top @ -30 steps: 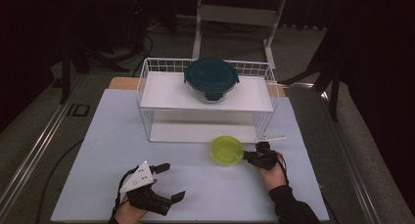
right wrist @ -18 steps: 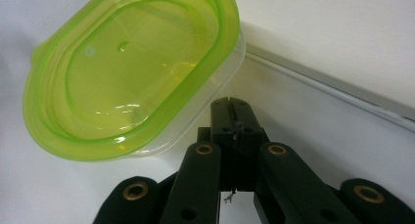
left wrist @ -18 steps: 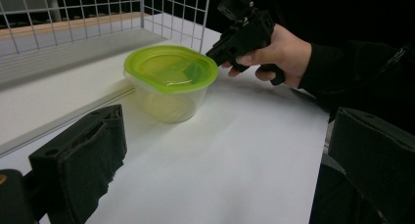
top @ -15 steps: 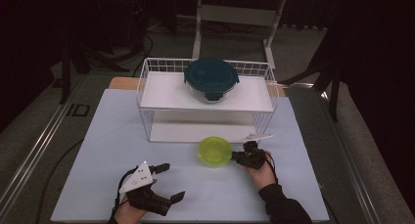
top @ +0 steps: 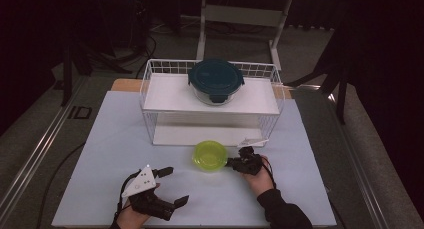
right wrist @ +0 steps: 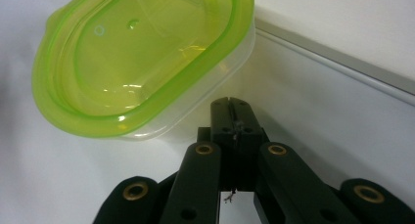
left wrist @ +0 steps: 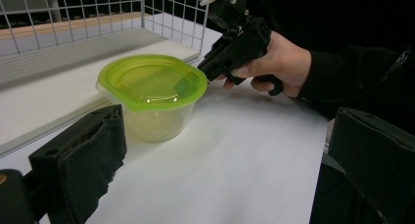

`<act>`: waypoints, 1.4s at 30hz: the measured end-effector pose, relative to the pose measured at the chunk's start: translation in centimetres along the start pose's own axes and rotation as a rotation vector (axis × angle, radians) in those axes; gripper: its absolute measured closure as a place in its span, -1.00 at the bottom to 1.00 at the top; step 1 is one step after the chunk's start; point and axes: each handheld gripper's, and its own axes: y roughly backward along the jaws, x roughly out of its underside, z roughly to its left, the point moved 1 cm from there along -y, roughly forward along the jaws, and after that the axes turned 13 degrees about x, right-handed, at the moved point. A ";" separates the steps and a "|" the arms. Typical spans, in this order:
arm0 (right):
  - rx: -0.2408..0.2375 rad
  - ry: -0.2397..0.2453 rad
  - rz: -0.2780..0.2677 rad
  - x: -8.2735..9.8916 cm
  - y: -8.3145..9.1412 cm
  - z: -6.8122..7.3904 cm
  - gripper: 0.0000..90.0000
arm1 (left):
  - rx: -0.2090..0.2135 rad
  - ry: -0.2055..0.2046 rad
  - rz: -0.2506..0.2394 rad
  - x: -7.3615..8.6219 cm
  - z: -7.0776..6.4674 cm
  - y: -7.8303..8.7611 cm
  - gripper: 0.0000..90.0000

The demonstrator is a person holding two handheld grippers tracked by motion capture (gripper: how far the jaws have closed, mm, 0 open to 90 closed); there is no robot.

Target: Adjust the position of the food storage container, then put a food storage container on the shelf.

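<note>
A clear, rounded plastic tub [top: 210, 157] with a glossy lime lid was seen on the matte white counter [top: 100, 139], at 6 o'clock of a wire rack [top: 150, 89]. Right tongs [top: 231, 163], pressed together, touched its rim; left tongs [top: 172, 186] were spread.

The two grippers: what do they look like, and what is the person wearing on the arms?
Both grippers are black, each with two jaws. The left gripper carries a grey three-cornered plate with small dots on top, and its pads look like thick, rough black foam. The right gripper has brass-coloured rivets at its linkage. The sleeve is black.
</note>
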 end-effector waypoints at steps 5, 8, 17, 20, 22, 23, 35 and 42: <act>-0.013 0.006 0.001 -0.3 -0.5 0.6 1.00 | -0.001 -0.001 0.001 0.0 0.0 0.0 -0.99; -0.016 0.011 0.003 -0.5 -0.8 0.9 1.00 | -0.001 0.000 -0.001 0.0 0.0 0.0 -0.99; -0.031 0.007 0.011 -1.3 -1.7 1.7 1.00 | -0.001 0.001 -0.004 0.0 0.0 0.2 -0.99; -0.035 0.005 0.012 -1.5 -1.8 1.8 1.00 | -0.004 0.002 -0.006 0.0 0.0 0.2 -0.99; -0.031 0.006 0.013 -1.5 -1.9 1.9 1.00 | -0.005 0.001 -0.009 0.0 0.0 0.2 -0.99; -0.030 0.008 0.012 -1.4 -1.9 1.9 1.00 | -0.004 0.003 -0.010 0.0 0.0 0.3 -0.99; 0.003 0.010 -0.027 -0.9 0.8 1.0 0.78 | -0.059 0.010 -0.001 -0.3 0.4 0.4 -0.99; 0.005 0.056 -0.095 -0.5 4.1 1.5 0.33 | -0.073 0.029 -0.013 -1.7 1.0 0.9 -0.99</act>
